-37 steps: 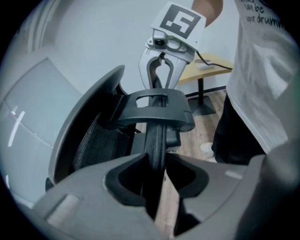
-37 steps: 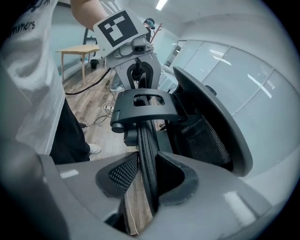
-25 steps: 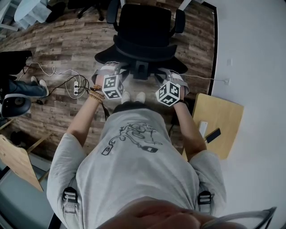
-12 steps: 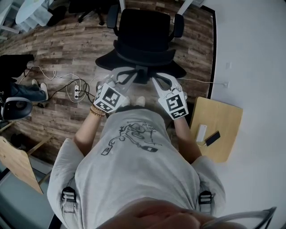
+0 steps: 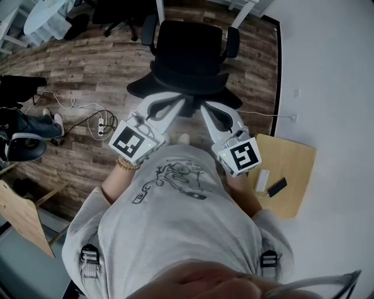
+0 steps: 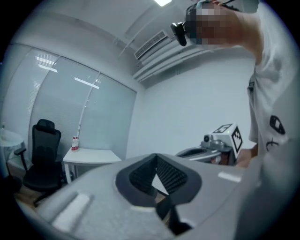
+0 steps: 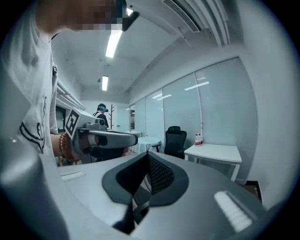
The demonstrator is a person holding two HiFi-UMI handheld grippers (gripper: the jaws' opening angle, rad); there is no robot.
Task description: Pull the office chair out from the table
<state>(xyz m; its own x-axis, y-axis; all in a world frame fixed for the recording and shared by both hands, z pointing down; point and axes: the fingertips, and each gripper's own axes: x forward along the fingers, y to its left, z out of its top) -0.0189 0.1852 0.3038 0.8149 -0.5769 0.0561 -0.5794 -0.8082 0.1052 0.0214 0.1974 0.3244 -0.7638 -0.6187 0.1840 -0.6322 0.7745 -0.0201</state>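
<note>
The black office chair (image 5: 190, 55) stands on the wood floor in front of me, its back toward me and its seat toward the white table legs (image 5: 159, 9) at the top of the head view. Both grippers are held up at chest height above the chair's back, pointing forward and converging. My left gripper (image 5: 178, 102) is shut with nothing in it, its dark pads (image 6: 168, 176) pressed together. My right gripper (image 5: 204, 110) is likewise shut and empty, pads (image 7: 159, 173) meeting. Neither touches the chair.
A wooden side table (image 5: 292, 157) with a phone (image 5: 277, 187) stands at my right by the white wall. Cables and a power strip (image 5: 100, 120) lie on the floor at left, near another person's legs (image 5: 35, 122). A second black chair (image 6: 42, 154) stands beside a white table (image 6: 91, 157).
Both grippers have risen from low behind the chair's back to chest height and rolled. Their jaws, open before, have shut on nothing.
</note>
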